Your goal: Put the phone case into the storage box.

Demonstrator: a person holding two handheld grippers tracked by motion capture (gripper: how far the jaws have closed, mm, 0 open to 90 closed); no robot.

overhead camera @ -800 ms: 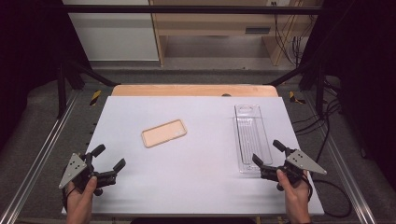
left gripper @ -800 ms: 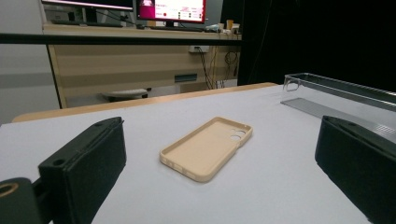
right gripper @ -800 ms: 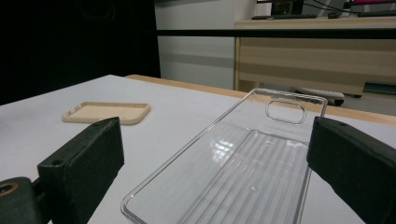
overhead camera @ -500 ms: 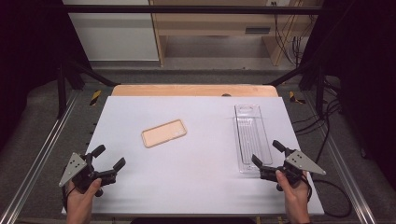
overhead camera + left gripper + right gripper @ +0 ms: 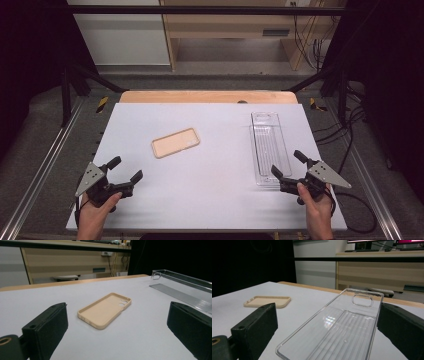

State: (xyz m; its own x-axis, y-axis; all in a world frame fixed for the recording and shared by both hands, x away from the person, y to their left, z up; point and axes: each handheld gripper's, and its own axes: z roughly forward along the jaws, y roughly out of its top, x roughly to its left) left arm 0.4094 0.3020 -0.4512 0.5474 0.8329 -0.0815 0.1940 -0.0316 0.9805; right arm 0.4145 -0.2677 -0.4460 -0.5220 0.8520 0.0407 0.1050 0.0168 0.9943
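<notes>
On the surface (image 5: 210, 200) my left tongs (image 5: 124, 170) and right tongs (image 5: 287, 162) gape empty, case (image 5: 175, 142) and tray (image 5: 269, 147) untouched.

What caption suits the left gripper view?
Open left gripper faces a beige phone case lying hollow side up.

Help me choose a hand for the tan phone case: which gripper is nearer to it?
Left. The left gripper sits open just toward the person and left of the tan phone case. The right gripper is across the table at the clear tray's near end.
</notes>
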